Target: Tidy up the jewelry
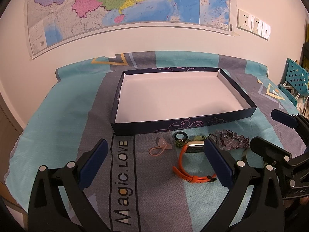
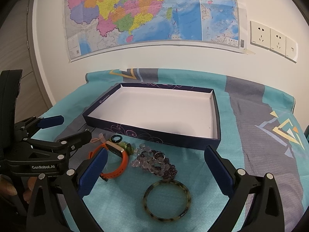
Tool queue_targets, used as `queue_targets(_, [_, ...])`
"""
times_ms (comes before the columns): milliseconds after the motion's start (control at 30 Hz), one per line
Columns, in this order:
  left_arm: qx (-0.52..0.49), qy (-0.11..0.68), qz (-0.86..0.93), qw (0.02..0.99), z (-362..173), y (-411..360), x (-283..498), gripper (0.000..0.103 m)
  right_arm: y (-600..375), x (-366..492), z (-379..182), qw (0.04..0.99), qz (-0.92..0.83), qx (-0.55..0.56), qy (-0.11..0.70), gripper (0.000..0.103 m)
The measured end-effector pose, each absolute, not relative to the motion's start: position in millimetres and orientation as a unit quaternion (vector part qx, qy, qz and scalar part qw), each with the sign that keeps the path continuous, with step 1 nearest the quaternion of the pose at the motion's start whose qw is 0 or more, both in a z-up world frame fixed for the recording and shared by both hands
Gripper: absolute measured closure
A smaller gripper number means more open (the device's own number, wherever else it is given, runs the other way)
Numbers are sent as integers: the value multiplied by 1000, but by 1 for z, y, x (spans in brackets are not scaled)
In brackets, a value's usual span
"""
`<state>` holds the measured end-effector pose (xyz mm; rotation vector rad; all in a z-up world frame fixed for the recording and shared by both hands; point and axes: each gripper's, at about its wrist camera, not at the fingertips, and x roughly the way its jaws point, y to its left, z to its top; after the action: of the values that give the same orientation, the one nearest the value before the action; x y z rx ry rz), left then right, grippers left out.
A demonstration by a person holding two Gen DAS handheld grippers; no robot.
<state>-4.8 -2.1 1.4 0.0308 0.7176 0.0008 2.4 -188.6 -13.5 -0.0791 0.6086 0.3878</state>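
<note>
From the left wrist, the left hand-held gripper is spread wide with nothing between its pads, hovering over the cloth-covered bench. The box stands ahead with a bare white floor, so by my reading nothing has been sorted yet. All the jewelry lies just in front of its near wall: a pink charm, a dark ring, an orange watch and a bead pile. The gripper's right finger covers part of the watch and the left end of the beads. The right hand-held gripper comes in at the right edge, also spread, and hides whatever lies beyond the beads.

From the right wrist, the right hand-held gripper is spread and empty, above the bead pile and a mottled bangle, which lies nearest the camera, apart from the rest. The box again shows empty. The watch is partly behind the left finger; the ring rests by its face, beside some green beads too tangled to name. The charm is barely visible behind the left hand-held gripper, whose fingers stand apart. A small ring seems to sit among the beads, though I cannot be sure. Every piece remains to be moved.
</note>
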Motion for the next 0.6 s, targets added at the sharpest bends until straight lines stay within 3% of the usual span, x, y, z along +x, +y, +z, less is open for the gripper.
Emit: queue_targets(600, [17,354,-2,935,1,-4,-3,6,-190,2,-13,934,190,-38,299,6])
